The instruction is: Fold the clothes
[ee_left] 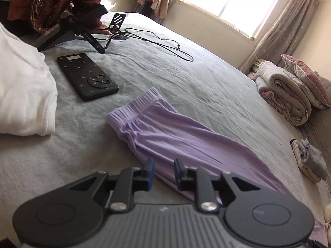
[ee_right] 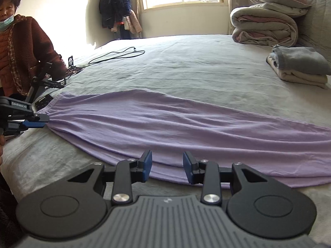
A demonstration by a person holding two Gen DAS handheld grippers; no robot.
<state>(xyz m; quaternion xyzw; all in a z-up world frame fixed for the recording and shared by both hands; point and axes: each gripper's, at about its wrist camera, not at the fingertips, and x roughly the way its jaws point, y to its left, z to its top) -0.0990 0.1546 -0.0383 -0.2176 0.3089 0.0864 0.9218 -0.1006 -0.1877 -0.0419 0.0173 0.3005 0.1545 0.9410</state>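
The lilac trousers (ee_right: 186, 122) lie stretched long across the grey bed (ee_right: 196, 66), already doubled leg on leg by the look of the two stacked edges along the near side, with the gathered waistband (ee_left: 132, 107) toward 10 o'clock in my left view and the legs running off past 3 o'clock in my right view. The cloth is thin and soft, with shallow lengthwise ripples but no bunching. My left tool (ee_left: 164, 172) hangs over the near edge just below the waistband, its blue pads apart and holding nothing; my right tool (ee_right: 167, 168) sits the same way at the near edge farther down the legs, also spread and empty. I judge both are set there because the long edge is the handiest place to pinch both layers at once. Whether a lengthwise fold was just laid or a crosswise one comes next, this view fits either. A phone (ee_left: 88, 76) lies at 11 o'clock beside a folded white garment (ee_left: 24, 91), a black cable (ee_left: 161, 43) loops beyond, and folded clothes (ee_right: 300, 66) are stacked at 2 o'clock beneath the rolled quilts (ee_right: 264, 26).
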